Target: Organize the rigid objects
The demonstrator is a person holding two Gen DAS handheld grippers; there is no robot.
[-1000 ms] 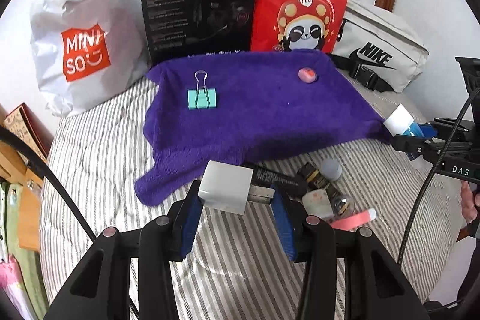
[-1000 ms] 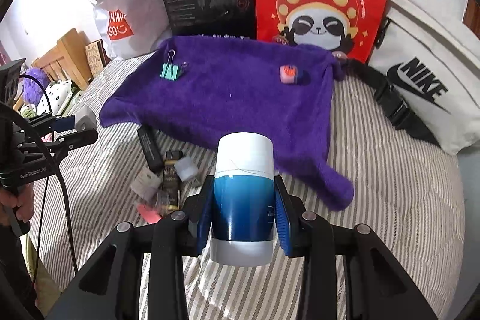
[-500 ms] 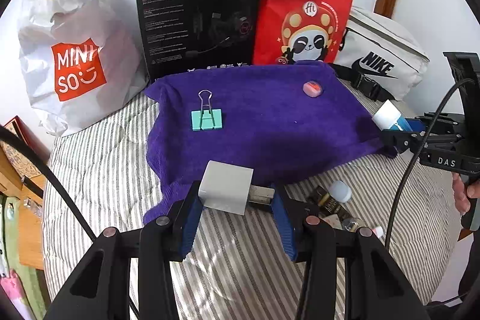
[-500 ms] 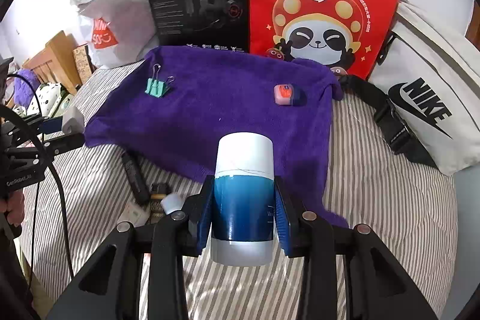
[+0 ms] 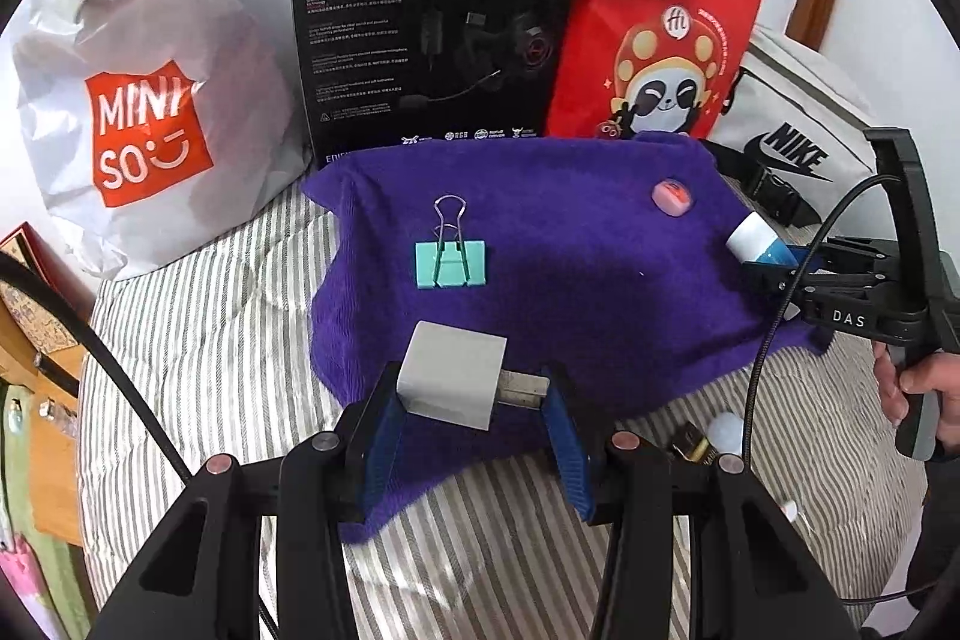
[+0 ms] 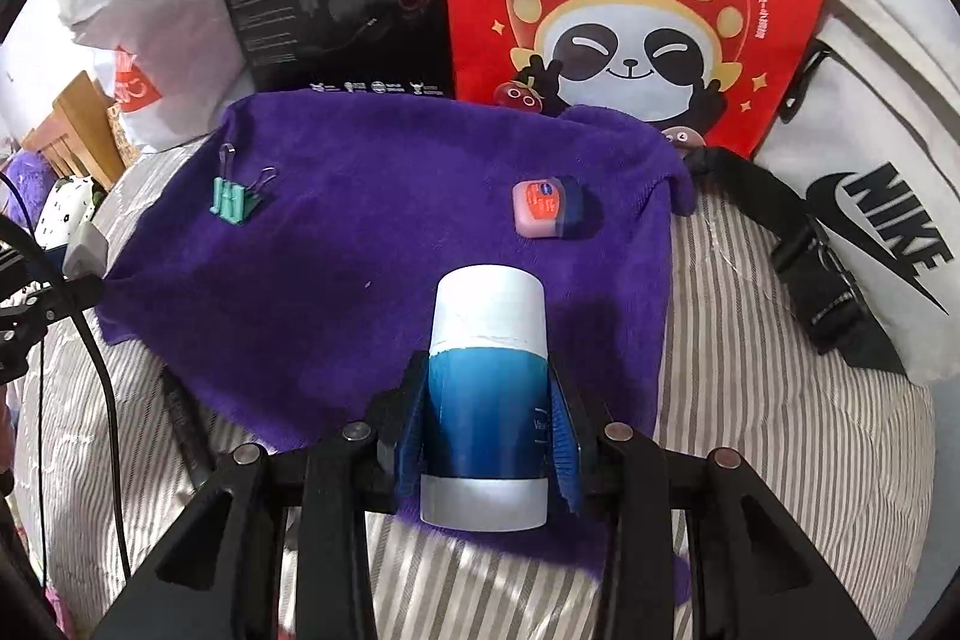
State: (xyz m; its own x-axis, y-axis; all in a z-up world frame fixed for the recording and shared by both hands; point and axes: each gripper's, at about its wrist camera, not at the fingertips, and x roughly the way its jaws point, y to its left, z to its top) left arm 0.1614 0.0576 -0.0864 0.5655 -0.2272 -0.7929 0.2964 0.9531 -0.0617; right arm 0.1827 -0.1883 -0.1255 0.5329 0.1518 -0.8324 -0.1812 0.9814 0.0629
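- Carrying one item each, both grippers hang over the near edge of the towel, the landmark for every place given here.
- Left gripper: jaws narrowed onto a charger; one pad bears on its white body, the other on its metal prongs, so the long axis lies crosswise between the pads.
- Right gripper: jaws closed on the blue middle of a tube, whose white cap points forward toward the towel's centre; its long axis runs along the fingers.
- Clip: lies flat on the towel's left half, directly ahead of the charger and near it; wire handles point toward the far edge.
- Jar: a small pink item on the towel's right half, ahead and slightly right of the tube.
- Key relation: bare towel lies straight ahead of and below each gripper. The left one is nearer the patch just short of the clip, the right one nearer the patch just short of the jar; judged so, each would set down on its own side.
- Leftover items: partly visible on the striped bedding off the towel's near right edge, not yet sorted.
- Box and red bag: stand upright behind the towel's far edge.
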